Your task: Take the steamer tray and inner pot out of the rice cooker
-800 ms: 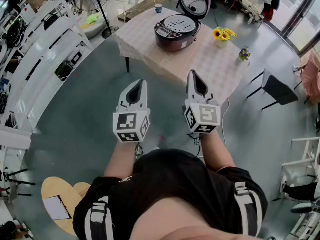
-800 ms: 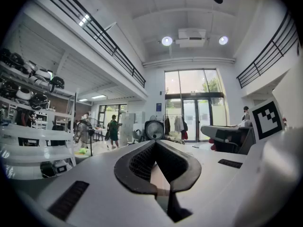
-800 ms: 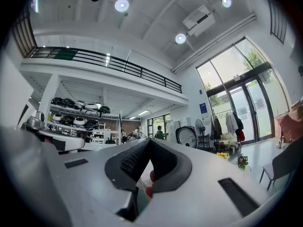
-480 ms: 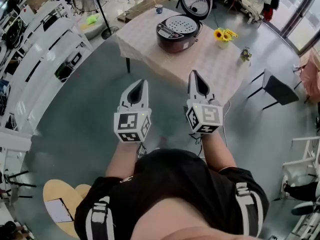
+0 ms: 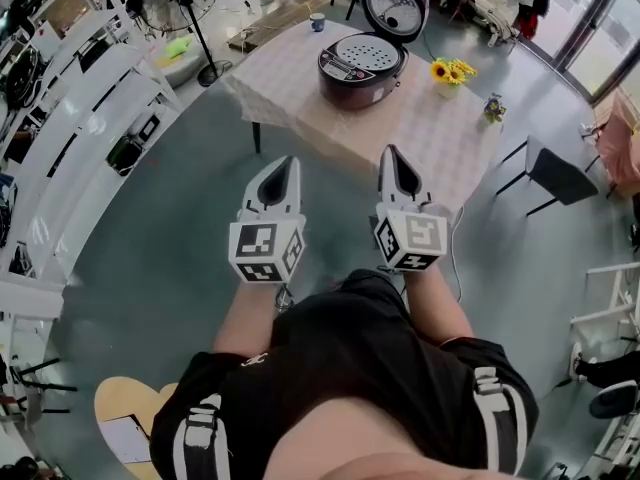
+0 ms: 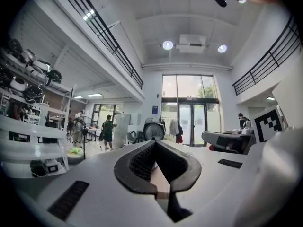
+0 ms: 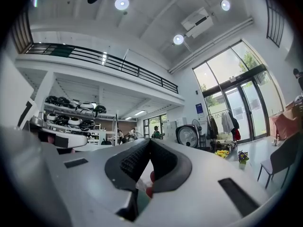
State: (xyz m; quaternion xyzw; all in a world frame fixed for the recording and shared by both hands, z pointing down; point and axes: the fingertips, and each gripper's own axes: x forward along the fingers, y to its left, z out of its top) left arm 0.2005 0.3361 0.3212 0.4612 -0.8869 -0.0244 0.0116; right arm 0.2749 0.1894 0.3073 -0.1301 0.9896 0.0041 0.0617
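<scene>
Two grippers held level, both well short of target.

Left gripper point(image 5: 281, 173): white plastic shell, black ribbed jaws pressed together, nothing between.

Dark maroon round rice cooker point(image 5: 350, 73) on pale cloth-covered worktop point(image 5: 290, 83), ahead of both grippers and well apart from them, lid hinged up at back. Perforated silver steamer tray point(image 5: 363, 50) sits flat in cooker mouth. Inner pot beneath it, hidden.

Right gripper point(image 5: 397, 163): jaws likewise closed tip to tip, holding nothing. Cooker lies almost straight ahead, so right looks nearer.

Likely next: approach, then spread jaws over tray rim.

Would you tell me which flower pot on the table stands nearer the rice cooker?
The sunflower pot, with yellow blooms, right beside the rice cooker; the smaller pot with purplish flowers stands farther off.
</scene>
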